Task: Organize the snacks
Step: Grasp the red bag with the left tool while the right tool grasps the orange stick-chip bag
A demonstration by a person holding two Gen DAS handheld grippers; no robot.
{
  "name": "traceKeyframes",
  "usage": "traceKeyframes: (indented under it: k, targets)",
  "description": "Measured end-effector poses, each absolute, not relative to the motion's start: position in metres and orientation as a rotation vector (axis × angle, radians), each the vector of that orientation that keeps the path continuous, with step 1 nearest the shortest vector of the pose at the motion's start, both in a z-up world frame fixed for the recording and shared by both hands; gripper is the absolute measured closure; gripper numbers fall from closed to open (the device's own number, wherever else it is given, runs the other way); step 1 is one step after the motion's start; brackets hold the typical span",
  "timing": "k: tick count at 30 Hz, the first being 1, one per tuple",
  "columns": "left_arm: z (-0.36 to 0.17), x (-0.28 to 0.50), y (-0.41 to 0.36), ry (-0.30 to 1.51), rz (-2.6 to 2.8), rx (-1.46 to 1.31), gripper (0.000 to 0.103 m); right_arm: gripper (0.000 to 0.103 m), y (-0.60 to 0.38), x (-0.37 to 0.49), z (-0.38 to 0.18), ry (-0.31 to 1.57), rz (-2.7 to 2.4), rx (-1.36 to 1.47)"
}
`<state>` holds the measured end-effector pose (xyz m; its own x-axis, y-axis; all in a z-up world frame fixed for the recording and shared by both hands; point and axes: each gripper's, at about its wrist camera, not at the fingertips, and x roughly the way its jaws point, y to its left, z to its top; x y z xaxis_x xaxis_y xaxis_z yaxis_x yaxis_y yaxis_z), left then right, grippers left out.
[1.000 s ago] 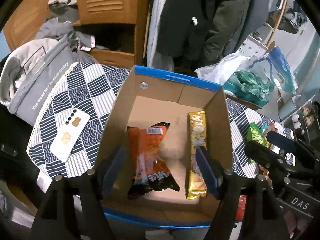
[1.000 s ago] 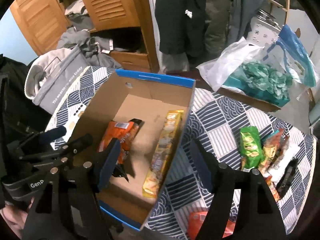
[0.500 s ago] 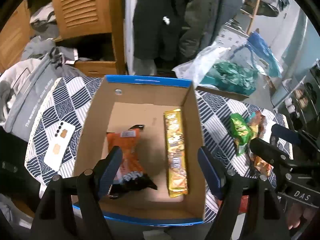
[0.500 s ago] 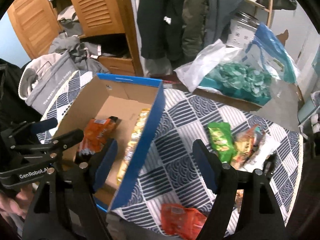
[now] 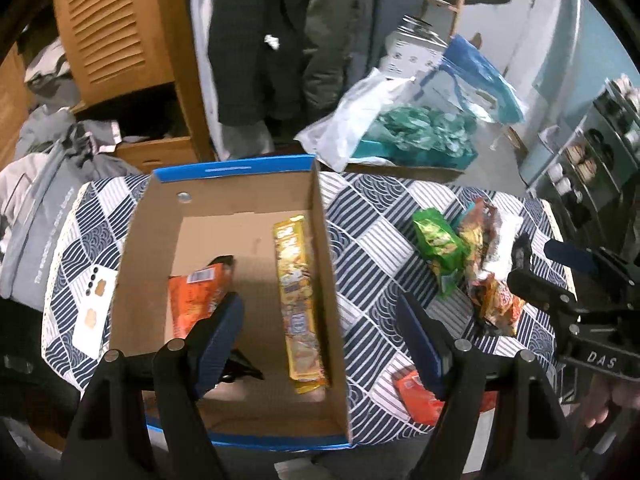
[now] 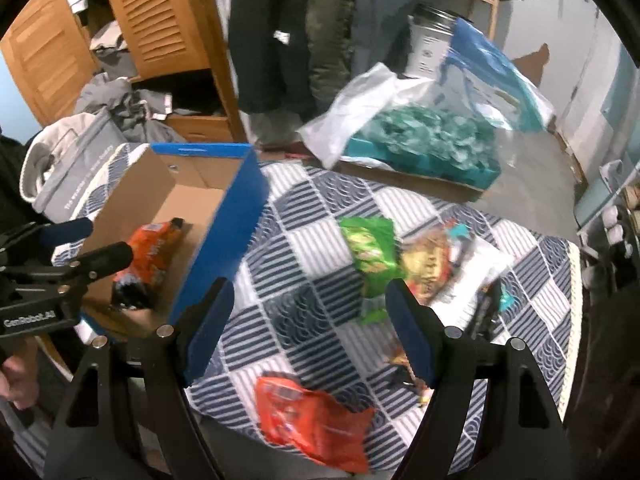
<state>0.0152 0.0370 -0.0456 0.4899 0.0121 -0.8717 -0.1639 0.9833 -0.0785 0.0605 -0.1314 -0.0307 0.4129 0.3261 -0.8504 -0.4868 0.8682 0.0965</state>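
Both the left tongs and right tongs hang spread and empty, having just widened, ready for the loose red packet just below the right pair.

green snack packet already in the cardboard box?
No. The green snack packet lies on the blue-and-white patterned tablecloth, outside the blue-edged cardboard box, beside other loose packets.
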Motion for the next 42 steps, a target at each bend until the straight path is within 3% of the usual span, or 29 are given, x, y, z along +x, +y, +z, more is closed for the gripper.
traceKeyframes:
  k: [20,42]
  targets:
    - [-0.084,0.039,-0.062,1.164,-0.038,0.013,0.024,0.025,-0.231,0.076,-0.082,1.134,0.408,-0.145]
    - [-0.139,0.074,-0.092,1.268,-0.099,0.035,0.024,0.025,-0.231,0.099,-0.157,1.231,0.461,-0.309]
